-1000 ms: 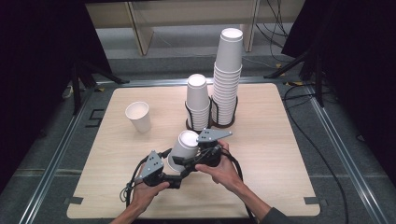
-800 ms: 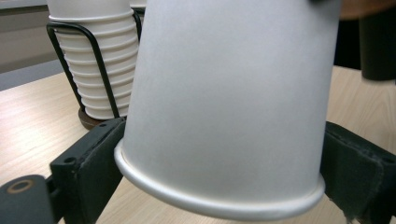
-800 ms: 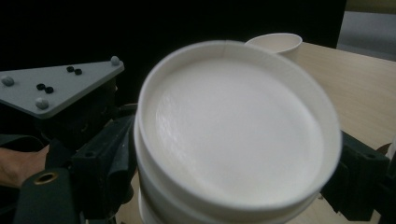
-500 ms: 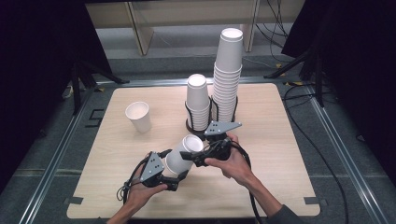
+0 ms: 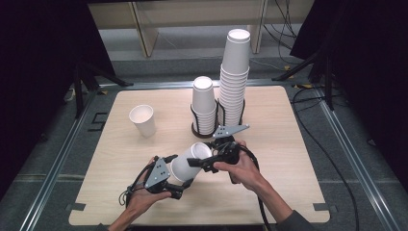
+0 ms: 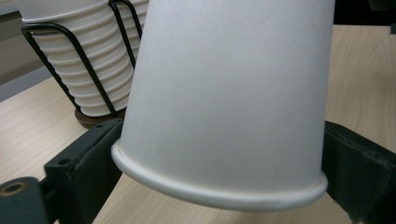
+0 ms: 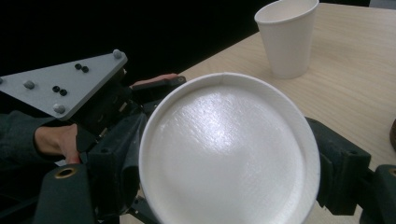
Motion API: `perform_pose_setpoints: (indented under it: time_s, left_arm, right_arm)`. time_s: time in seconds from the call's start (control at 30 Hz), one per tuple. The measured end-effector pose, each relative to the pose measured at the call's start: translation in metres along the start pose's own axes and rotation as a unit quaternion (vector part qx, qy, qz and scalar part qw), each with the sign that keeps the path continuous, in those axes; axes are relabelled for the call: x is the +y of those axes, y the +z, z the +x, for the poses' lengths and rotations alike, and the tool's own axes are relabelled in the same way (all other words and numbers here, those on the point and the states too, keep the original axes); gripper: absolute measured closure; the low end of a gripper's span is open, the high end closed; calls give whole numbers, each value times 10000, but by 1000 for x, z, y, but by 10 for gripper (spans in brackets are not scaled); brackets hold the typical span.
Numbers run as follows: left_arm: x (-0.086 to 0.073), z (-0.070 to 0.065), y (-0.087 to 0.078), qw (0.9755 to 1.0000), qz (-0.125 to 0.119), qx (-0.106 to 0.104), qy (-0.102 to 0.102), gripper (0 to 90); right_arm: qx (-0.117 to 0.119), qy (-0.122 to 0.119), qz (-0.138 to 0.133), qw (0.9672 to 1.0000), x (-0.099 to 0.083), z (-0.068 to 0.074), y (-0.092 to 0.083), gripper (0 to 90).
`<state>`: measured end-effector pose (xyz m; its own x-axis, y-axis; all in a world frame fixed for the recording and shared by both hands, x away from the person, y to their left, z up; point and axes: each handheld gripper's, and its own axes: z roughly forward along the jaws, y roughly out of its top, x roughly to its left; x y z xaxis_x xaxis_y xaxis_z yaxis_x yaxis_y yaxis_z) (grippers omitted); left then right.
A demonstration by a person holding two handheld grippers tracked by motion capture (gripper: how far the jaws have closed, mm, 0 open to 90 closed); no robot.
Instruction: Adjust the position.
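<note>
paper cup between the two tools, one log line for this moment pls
paper cup: tilted, off table | left tool: shut on rim end | right tool: shut on base end | loose cup: upright on table

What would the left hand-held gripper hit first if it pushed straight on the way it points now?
Probably the right hand-held gripper, which meets the far end of the paper cup that the left hand-held gripper holds. Beyond it stands the shorter cup stack, though depth is unclear.

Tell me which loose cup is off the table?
The tilted cup clamped between both grippers, left and right. The other loose cup stands upright on the table.
</note>
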<state>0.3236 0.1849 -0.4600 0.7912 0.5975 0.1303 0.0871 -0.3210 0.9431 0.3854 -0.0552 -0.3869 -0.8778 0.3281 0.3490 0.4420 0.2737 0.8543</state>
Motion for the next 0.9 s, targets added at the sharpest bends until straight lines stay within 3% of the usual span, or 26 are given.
perform_pose_setpoints:
  time_s: [0.27, 0.4, 0.47, 0.6, 0.73, 0.83, 0.9]
  left_arm:
    - [-2, -4, 0, 9996, -244, 97, 121, 22]
    - [-1, -4, -1, 9993, -354, 69, 47, 47]
    - [0, -3, -2, 9993, -381, 39, 39, 59]
    - [2, -1, -3, 9997, -241, -5, 56, 78]
    - [3, 0, -4, 9999, -26, -109, 124, 96]
    - [2, 1, -3, 9993, 231, -209, 194, 101]
    - [0, 1, -3, 9987, 357, -248, 253, 104]
  right_arm:
    - [134, 89, -132, 9998, 0, 1, -1, 242]
    - [148, 59, -149, 9998, 0, 2, 1, 242]
    - [256, 192, -138, 9994, 0, 1, 0, 241]
    - [379, 327, -200, 9985, -2, -4, 1, 234]
    - [432, 285, -69, 9986, -3, -7, -1, 229]
    - [246, -40, 75, 9997, -2, -5, -3, 211]
    - [-49, -387, 266, 9989, 1, -3, -6, 187]
